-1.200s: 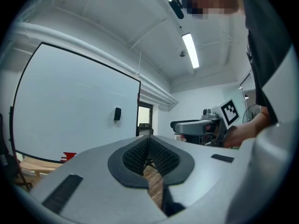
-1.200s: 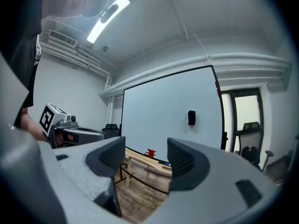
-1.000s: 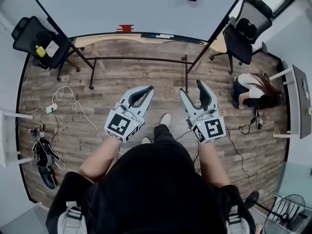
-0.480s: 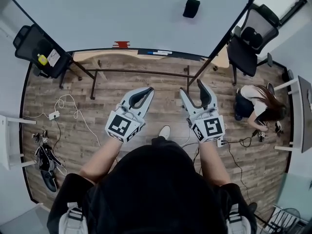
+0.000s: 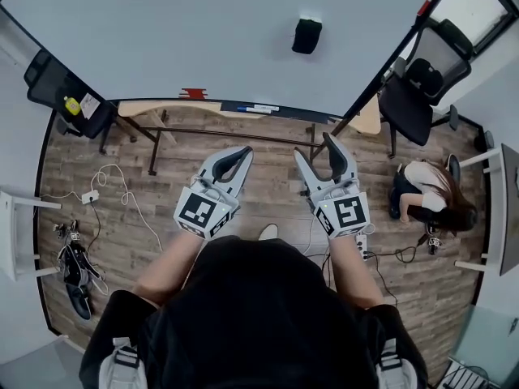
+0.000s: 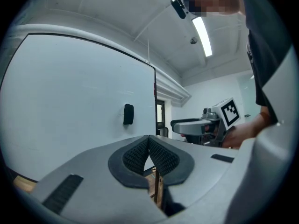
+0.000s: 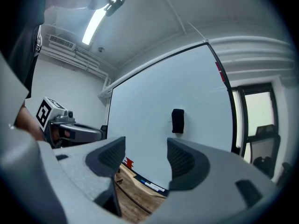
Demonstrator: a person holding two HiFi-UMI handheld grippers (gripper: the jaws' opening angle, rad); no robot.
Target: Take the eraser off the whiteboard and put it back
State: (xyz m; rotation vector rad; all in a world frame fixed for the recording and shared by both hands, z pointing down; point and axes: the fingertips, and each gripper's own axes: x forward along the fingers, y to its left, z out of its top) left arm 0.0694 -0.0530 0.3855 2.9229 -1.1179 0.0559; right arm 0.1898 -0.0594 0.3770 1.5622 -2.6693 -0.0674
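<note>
Eraser (image 5: 306, 36) hung untouched on the whiteboard (image 5: 203, 31) at twelve o'clock; we held the right gripper (image 5: 316, 148) wide open, the left gripper (image 5: 243, 151) closed and empty, with the whole task ahead

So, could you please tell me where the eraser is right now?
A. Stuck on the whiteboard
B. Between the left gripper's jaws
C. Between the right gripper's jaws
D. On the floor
A: the eraser sits on the whiteboard, well beyond the right gripper, whose jaws stand apart with nothing between them, while the left gripper has its jaws together on nothing.
</note>
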